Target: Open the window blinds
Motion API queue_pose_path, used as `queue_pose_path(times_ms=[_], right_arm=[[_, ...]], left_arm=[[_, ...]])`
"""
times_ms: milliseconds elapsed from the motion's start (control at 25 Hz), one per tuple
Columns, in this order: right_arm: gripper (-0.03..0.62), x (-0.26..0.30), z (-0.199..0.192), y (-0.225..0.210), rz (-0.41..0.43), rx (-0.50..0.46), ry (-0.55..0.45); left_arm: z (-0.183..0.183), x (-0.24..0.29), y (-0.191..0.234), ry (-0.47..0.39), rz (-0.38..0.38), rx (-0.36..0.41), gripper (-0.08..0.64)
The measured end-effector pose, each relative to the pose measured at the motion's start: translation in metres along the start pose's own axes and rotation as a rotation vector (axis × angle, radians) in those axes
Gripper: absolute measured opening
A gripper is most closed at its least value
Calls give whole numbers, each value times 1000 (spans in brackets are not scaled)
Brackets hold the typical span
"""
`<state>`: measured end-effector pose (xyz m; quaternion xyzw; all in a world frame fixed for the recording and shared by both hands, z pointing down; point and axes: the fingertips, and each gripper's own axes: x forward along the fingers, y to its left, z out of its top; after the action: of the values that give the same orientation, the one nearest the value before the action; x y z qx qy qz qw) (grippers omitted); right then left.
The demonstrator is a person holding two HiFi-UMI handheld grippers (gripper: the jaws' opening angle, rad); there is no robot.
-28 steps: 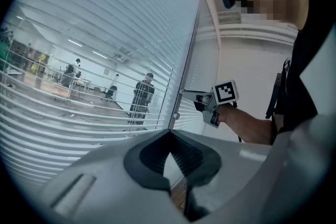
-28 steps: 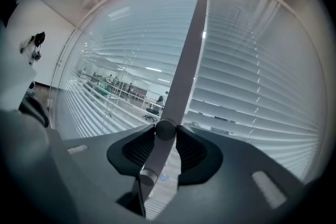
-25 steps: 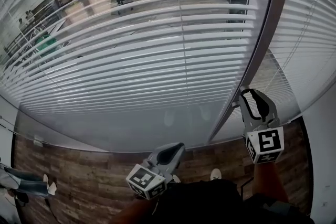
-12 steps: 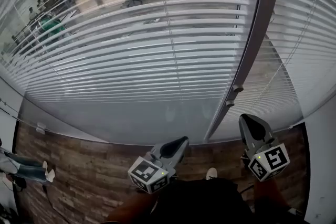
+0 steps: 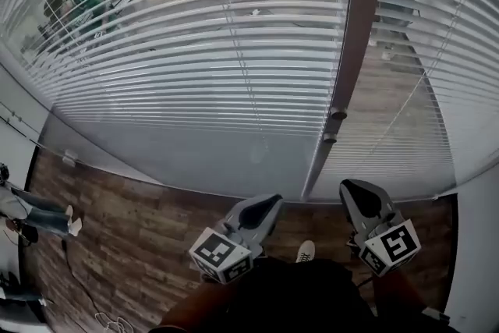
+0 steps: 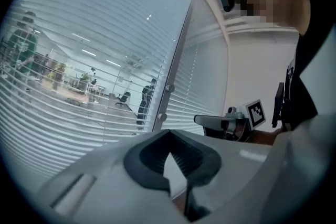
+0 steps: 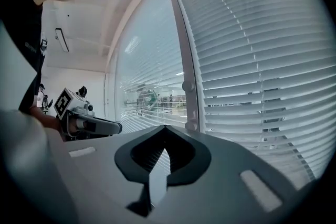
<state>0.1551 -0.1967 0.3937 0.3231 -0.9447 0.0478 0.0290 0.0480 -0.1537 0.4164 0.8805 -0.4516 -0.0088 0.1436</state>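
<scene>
While both tools hang low at the bottom of the head view, the window blinds (image 5: 195,51) fill the upper half of that frame, lowered full length behind the glass on either side of a dark post (image 5: 355,35). Their slats lie nearly flat, so the room beyond and the people (image 5: 74,8) at upper left show through the gaps. To my eye the tilt is largely done, though the blinds are not raised. The left hand-held gripper (image 5: 267,203) sits at bottom centre over the wooden floor (image 5: 117,246) with its jaws pressed together on nothing; its own view shows only blinds past the tips. The right hand-held gripper (image 5: 349,188) at lower right is likewise pressed together and empty, pointing toward the foot of the post and near it, but touching nothing. 2 round knobs (image 5: 337,115) sit one above the other on the post, just above the right tool. These are probably the controls, though I cannot tell what each one drives. If more opening is wanted, the right tool is the natural choice: spread the jaws first, come at 1 knob squarely so both pads seat on its rim, then turn slowly and watch the slats respond – stop when they go level. The left tool should stay clear of the glass.
</scene>
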Motion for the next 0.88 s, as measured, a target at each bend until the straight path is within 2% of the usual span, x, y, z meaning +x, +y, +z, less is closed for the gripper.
queue_pose_path(times_ms=[120,400,640,760,880], right_arm=[[24,-6,-12,11,11,24,9],[23,-21,-38,38,5,57,-4],[23,-26,-28,70,-57,83,-8],[23,-33,-19,103,-102,88,-9],[23,-42,-30,140,-143,102,-1]], left_arm=[[-10,-20,-2,26,49,-10,0],[-34,-51,-7,24,48,23,0],[-24,-87,-13,6,-31,28,0],[-12,-123,-14,3,-45,20,0],[-22,-160,-17,3,-83,14,0]])
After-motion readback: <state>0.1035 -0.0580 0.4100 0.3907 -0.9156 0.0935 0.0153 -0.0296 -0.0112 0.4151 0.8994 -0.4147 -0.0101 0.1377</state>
